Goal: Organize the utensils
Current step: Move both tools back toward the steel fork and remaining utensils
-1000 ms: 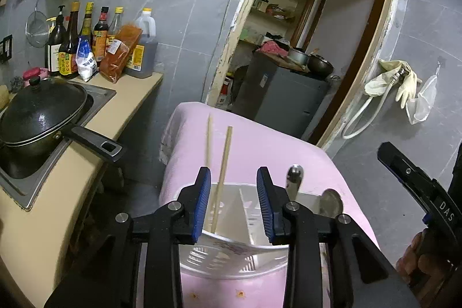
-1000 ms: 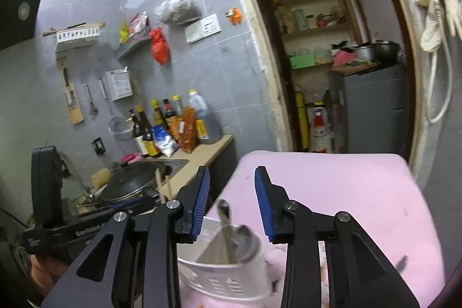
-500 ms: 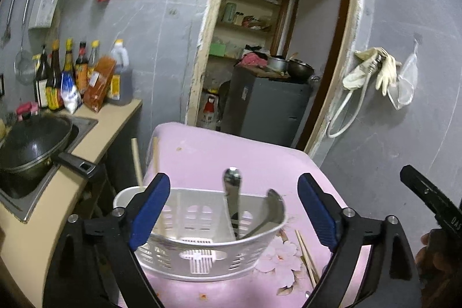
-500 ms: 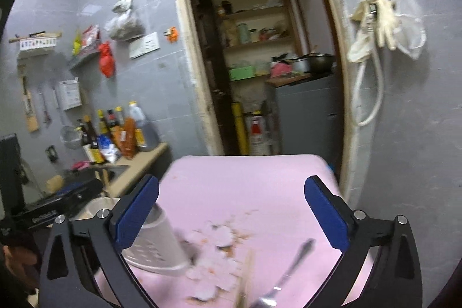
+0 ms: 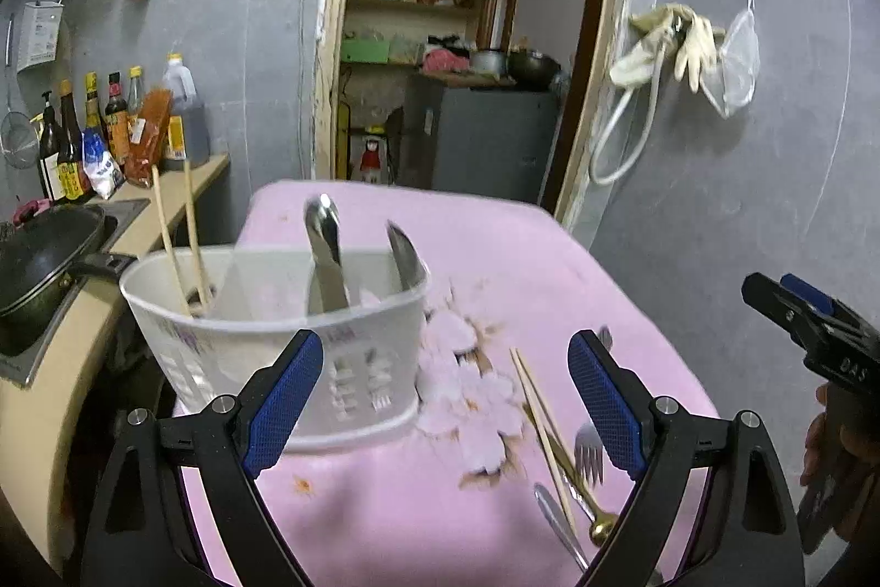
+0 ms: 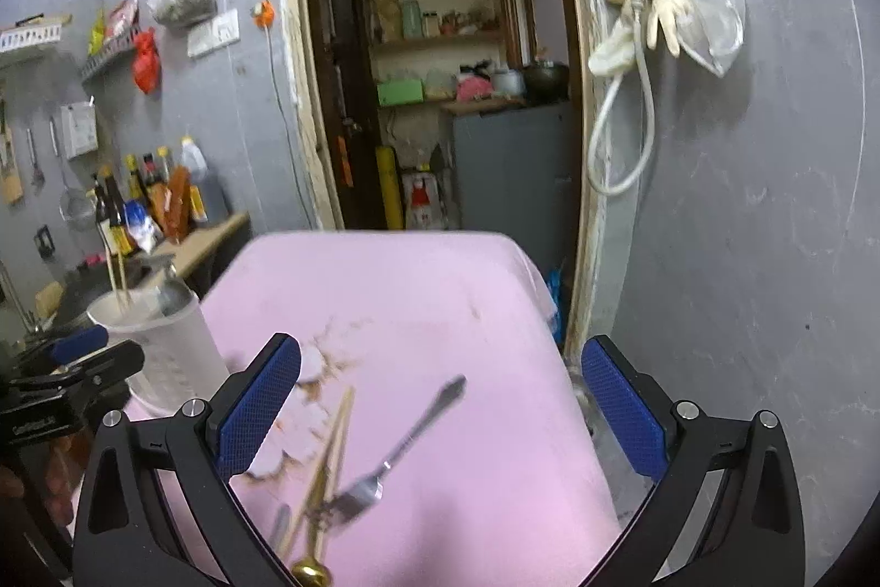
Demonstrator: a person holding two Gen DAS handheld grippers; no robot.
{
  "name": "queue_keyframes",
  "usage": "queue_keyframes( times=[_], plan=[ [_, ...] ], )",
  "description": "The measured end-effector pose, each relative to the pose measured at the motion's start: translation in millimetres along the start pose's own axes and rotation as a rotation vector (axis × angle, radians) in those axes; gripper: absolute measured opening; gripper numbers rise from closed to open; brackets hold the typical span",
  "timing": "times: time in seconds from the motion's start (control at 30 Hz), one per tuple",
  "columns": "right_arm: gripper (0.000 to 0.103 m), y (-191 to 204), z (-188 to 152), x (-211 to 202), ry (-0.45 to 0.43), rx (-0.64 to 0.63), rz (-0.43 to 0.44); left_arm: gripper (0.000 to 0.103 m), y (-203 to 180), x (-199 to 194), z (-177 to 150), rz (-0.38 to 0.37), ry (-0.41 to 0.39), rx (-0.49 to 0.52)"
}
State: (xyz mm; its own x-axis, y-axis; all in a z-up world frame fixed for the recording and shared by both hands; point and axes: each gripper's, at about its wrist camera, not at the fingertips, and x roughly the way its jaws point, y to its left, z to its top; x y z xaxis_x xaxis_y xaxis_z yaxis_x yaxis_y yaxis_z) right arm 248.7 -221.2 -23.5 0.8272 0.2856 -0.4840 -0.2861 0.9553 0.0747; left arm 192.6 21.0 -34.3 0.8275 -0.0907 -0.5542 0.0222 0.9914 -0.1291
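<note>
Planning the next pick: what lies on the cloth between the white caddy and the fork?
In the left wrist view, between the white caddy and the fork lie the cloth's flower print and loose chopsticks.

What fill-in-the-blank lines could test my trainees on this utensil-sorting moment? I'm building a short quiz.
1. The two chopsticks standing in the white caddy lean toward its ____ end in the left wrist view.
2. The fork lies on the ____ tablecloth.
3. Both the left tool and the right tool are ____.
4. The gloves hang on the ____.

Missing words: left; pink; open; wall
</note>
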Motion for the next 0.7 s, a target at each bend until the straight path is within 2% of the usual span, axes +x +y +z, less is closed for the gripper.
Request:
queue_keyframes(
  times=[0.27,0.37,0.4,0.43,0.57,0.7],
  plan=[
    [0.103,-24.7,-24.9,29.4,0.127,0.006,0.033,0.087,-23.1,34.6,-30.9,-0.019,0.134,-0.005],
    [0.093,-32.0,-31.4,39.5,0.160,0.017,0.051,0.085,-30.1,49.1,-34.6,-0.020,0.173,0.006],
    [0.085,-33.8,-33.4,44.5,0.178,0.019,0.053,0.084,-32.3,54.0,-35.3,-0.022,0.183,0.012],
    [0.078,-35.0,-35.3,49.3,0.194,0.023,0.059,0.078,-34.0,59.3,-35.6,-0.025,0.197,0.014],
    [0.070,-35.0,-41.1,64.7,0.231,0.041,0.093,0.057,-36.6,82.5,-37.9,-0.045,0.266,0.014],
    [0.058,-31.2,-44.6,78.8,0.254,0.043,0.130,0.048,-41.2,103.9,-39.6,-0.072,0.316,0.028]
  ],
)
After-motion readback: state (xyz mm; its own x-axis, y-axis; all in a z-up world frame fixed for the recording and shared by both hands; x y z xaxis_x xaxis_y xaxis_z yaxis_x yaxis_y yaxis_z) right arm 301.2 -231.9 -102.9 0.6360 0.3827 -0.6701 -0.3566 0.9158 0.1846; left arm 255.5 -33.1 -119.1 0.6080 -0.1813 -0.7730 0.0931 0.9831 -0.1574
